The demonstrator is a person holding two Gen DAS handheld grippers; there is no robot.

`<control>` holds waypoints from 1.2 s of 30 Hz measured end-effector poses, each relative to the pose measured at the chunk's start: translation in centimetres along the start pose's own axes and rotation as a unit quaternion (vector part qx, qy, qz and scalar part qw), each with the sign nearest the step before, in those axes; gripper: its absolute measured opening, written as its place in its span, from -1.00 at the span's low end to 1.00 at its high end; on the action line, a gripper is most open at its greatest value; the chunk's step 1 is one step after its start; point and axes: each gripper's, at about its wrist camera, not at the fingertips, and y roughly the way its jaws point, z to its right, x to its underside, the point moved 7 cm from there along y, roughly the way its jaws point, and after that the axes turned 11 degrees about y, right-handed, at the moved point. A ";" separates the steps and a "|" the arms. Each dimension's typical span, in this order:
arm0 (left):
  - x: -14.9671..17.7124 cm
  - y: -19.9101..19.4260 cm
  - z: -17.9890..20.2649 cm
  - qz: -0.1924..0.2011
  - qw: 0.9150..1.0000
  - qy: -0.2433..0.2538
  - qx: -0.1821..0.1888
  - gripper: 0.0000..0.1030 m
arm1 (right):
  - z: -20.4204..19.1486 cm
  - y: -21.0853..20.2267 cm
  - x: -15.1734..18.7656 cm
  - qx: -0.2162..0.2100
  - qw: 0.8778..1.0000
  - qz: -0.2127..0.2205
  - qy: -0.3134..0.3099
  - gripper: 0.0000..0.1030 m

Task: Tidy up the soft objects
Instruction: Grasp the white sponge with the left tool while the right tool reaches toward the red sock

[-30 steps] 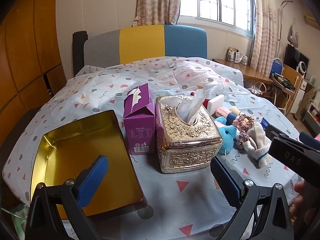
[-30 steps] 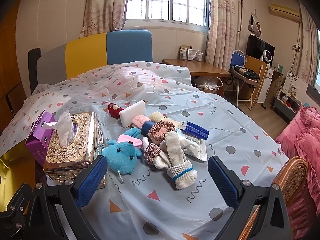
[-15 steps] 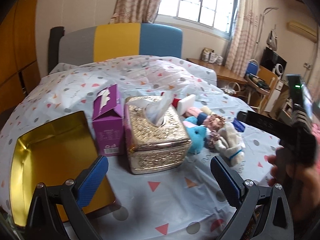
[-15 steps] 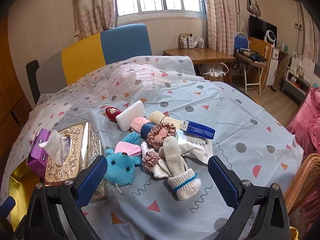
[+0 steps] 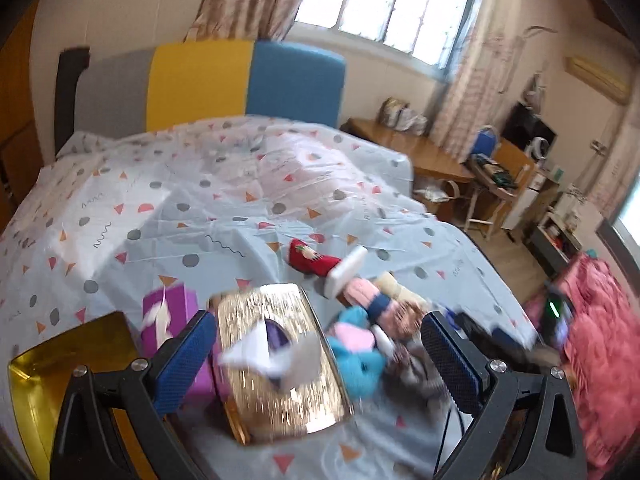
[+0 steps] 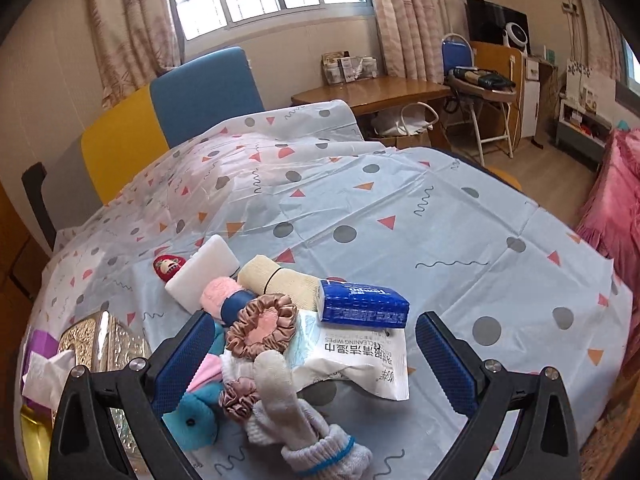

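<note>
I'm working over the bed [image 6: 460, 216]; the patterned cover is carrying everything. Gold tin [image 5: 60, 364] is sitting open at the left edge, presumably the bin for the soft stuff. Gold tissue box [image 5: 280, 356] and purple carton [image 5: 170, 312] are standing between tin and pile. Soft pile is lying right of the box: blue plush [image 6: 196, 412], white sock [image 6: 296, 412], scrunchie [image 6: 262, 330]. Left hand-held gripper [image 5: 316, 356] is hanging spread wide, empty, over the box. Right hand-held gripper [image 6: 312, 360] is also gaping, empty, straddling the pile for a pick.
</note>
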 end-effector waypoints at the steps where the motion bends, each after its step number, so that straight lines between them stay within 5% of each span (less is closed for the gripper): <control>1: -1.1 1.7 -0.2 -0.012 1.000 0.001 -0.007 0.99 | 0.3 0.1 0.0 -0.004 1.000 -0.005 0.009 0.99; 12: -4.2 17.2 4.5 -0.153 0.983 0.097 -0.012 0.23 | 1.2 0.7 -0.1 -0.030 0.998 -0.030 0.048 0.99; 16: -3.2 22.2 6.5 -0.210 0.970 0.121 0.003 0.08 | 0.9 1.0 0.1 -0.038 0.997 -0.041 0.048 0.99; 23: -2.2 27.6 7.0 -0.255 0.957 0.138 -0.008 -0.02 | 1.2 1.5 0.3 -0.051 0.995 -0.055 0.063 0.99; 26: -1.2 28.9 7.1 -0.273 0.952 0.138 -0.008 -0.58 | 1.2 1.5 0.3 -0.054 0.995 -0.057 0.065 0.99; 36: -3.9 21.5 8.0 -0.191 0.974 0.105 0.056 -0.64 | 1.1 1.1 0.1 -0.052 0.996 -0.047 0.061 0.99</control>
